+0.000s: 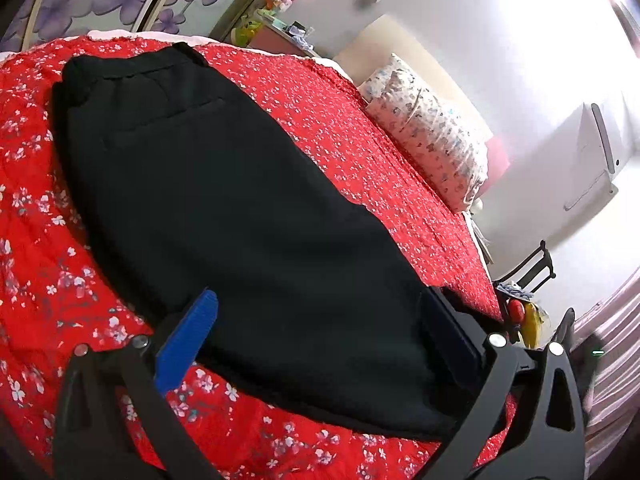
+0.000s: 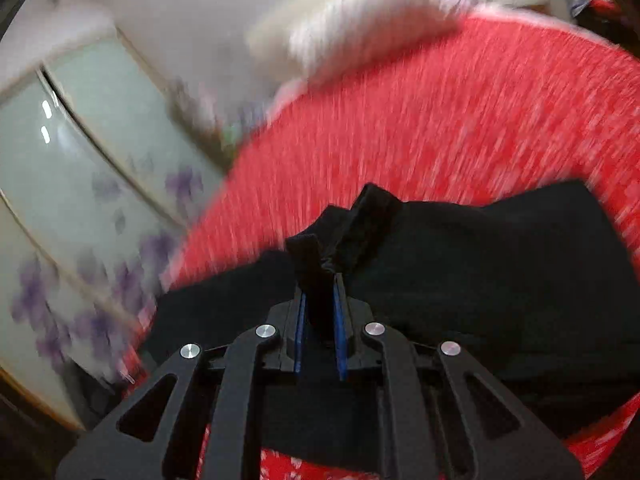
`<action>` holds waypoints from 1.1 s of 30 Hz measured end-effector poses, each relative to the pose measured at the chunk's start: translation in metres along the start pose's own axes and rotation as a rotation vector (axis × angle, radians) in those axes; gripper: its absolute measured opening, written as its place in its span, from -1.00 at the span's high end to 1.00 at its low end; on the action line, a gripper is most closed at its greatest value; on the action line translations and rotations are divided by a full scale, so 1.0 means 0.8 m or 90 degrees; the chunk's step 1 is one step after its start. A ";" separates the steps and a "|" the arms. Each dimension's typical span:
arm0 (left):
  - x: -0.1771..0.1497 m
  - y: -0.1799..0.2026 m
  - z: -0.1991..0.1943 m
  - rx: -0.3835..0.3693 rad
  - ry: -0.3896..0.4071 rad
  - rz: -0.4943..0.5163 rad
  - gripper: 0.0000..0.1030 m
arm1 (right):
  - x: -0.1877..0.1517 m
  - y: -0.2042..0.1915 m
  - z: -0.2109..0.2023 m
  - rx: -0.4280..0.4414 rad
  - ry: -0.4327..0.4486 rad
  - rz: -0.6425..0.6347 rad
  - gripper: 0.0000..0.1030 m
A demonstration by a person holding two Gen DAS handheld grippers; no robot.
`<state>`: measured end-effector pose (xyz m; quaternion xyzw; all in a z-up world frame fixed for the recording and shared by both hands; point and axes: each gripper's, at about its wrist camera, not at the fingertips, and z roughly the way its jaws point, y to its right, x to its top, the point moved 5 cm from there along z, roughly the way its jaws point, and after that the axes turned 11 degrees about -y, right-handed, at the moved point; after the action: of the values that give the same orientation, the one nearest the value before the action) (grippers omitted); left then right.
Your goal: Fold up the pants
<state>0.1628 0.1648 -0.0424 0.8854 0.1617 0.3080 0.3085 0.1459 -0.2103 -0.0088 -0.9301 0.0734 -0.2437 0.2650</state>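
Note:
Black pants (image 1: pixel 224 200) lie flat on the red flowered bedspread (image 1: pixel 360 128), waistband at the far upper left, the leg end near me. My left gripper (image 1: pixel 320 328) is open, its blue-padded fingers (image 1: pixel 188 336) spread wide on either side of the near leg end, just above it. In the blurred right wrist view, my right gripper (image 2: pixel 320 292) is shut on a bunched fold of the black pants (image 2: pixel 480 264) and holds it lifted above the bedspread (image 2: pixel 440 120).
A patterned pillow (image 1: pixel 432 132) lies at the bed's far right by the white wall. A wardrobe with purple flowers (image 2: pixel 80 168) stands beside the bed. A small stand with a red and yellow object (image 1: pixel 524 316) is off the bed's right edge.

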 end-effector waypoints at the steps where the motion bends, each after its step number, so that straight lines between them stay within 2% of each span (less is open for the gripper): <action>1: 0.000 0.000 0.000 0.000 -0.001 0.001 -0.96 | -0.009 0.002 0.017 -0.012 -0.021 0.011 0.76; 5: 0.000 0.001 -0.004 -0.012 -0.005 0.001 -0.96 | -0.004 -0.002 0.010 -0.002 0.011 0.023 0.76; 9: 0.000 0.001 -0.004 -0.017 -0.005 -0.006 -0.96 | 0.010 -0.048 -0.020 0.054 0.073 -0.017 0.76; 11: 0.000 0.003 -0.004 -0.017 -0.003 -0.006 -0.96 | 0.007 -0.059 -0.011 0.049 0.059 -0.045 0.76; 14: -0.002 0.006 -0.004 -0.013 -0.002 0.002 -0.96 | -0.014 -0.058 0.045 -0.022 -0.023 -0.066 0.75; 15: -0.003 0.007 -0.005 -0.013 -0.002 0.004 -0.96 | -0.021 -0.053 0.051 -0.025 -0.032 -0.060 0.75; 20: -0.006 0.012 -0.014 -0.009 0.020 0.013 -0.96 | -0.024 -0.065 0.037 -0.032 0.011 -0.081 0.75; 24: -0.006 0.018 -0.009 -0.010 0.015 0.017 -0.96 | -0.040 -0.075 0.053 -0.078 -0.010 -0.139 0.75; 30: -0.005 0.023 -0.013 -0.006 0.028 0.035 -0.96 | -0.028 -0.097 0.035 -0.019 0.043 -0.134 0.75; 31: -0.005 0.024 -0.012 -0.003 0.028 0.038 -0.96 | -0.028 -0.104 0.038 -0.020 0.041 -0.147 0.75; 33: -0.005 0.024 -0.009 -0.003 0.024 0.035 -0.96 | -0.034 -0.110 0.062 -0.058 -0.009 -0.180 0.73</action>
<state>0.1567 0.1517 -0.0273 0.8830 0.1421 0.3331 0.2986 0.1471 -0.1054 -0.0104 -0.9440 -0.0494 -0.2682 0.1857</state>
